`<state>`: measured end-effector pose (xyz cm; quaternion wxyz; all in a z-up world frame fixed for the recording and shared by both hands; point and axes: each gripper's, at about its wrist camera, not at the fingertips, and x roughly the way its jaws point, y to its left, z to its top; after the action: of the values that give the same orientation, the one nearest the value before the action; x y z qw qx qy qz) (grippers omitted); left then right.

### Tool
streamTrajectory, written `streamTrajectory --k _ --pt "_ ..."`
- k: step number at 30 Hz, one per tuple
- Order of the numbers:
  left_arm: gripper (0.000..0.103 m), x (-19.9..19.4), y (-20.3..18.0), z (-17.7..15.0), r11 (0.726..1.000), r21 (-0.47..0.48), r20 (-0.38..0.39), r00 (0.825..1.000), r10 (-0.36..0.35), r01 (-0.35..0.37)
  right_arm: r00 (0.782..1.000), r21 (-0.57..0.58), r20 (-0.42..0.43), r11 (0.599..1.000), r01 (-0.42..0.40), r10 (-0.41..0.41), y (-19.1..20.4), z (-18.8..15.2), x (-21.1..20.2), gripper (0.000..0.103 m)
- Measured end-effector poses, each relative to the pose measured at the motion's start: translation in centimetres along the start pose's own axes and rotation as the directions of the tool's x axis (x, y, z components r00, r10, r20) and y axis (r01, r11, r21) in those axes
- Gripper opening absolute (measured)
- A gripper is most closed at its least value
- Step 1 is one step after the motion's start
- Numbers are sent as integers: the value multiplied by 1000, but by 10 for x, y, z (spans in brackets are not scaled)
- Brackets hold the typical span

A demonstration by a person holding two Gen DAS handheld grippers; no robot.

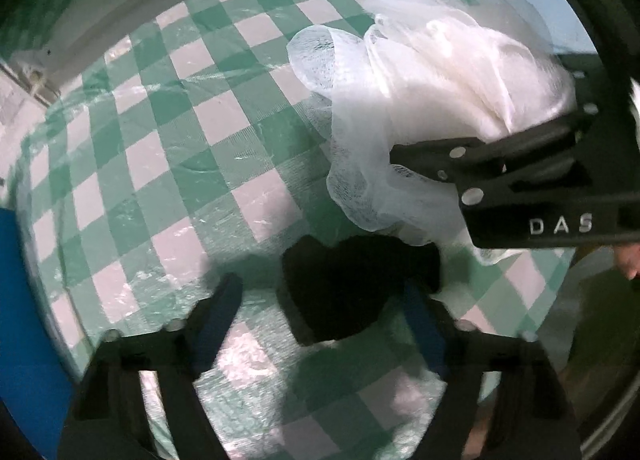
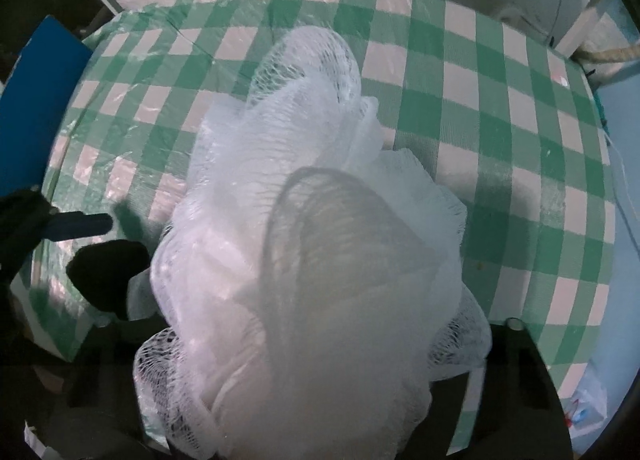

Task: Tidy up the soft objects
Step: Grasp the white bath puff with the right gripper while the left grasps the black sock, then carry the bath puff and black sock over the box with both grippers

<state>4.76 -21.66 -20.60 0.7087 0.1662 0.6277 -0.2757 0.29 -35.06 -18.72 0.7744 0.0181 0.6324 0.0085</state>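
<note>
A white mesh loofah (image 1: 424,100) lies bunched on the green-and-white checked tablecloth (image 1: 168,148). My right gripper (image 1: 404,160) comes in from the right with one finger sunk into the mesh. In the right wrist view the loofah (image 2: 320,260) fills the middle and hides my fingers, bulging up between the jaws as if gripped. A small black soft object (image 1: 356,288) lies on the cloth between the jaws of my left gripper (image 1: 322,292). The left finger (image 1: 224,300) stands apart from it, so that gripper is open. The black object (image 2: 108,272) also shows beside the loofah.
A blue flat object (image 2: 36,100) borders the table's left edge. White framing and pale floor lie beyond the far edge. A rope (image 2: 608,54) hangs at the far right corner, and a small packet (image 2: 588,408) lies off the near right edge.
</note>
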Motion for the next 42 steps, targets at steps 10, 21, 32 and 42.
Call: streamTrajectory --k 10,21,32,42 --pt "34 -11 8 -1 1000 -12 41 999 -3 3 999 9 46 1000 11 -11 -1 3 -20 62" --pt "34 -51 21 -3 990 -32 143 979 143 -140 993 4 99 998 59 -59 12 7 -36 61" --pt "34 -87 42 -17 951 -74 215 927 308 -299 981 -24 171 995 95 -89 28 10 -63 60" --pt "34 -121 53 -26 930 -117 270 891 366 -348 966 -74 240 991 114 -93 52 19 -92 59"
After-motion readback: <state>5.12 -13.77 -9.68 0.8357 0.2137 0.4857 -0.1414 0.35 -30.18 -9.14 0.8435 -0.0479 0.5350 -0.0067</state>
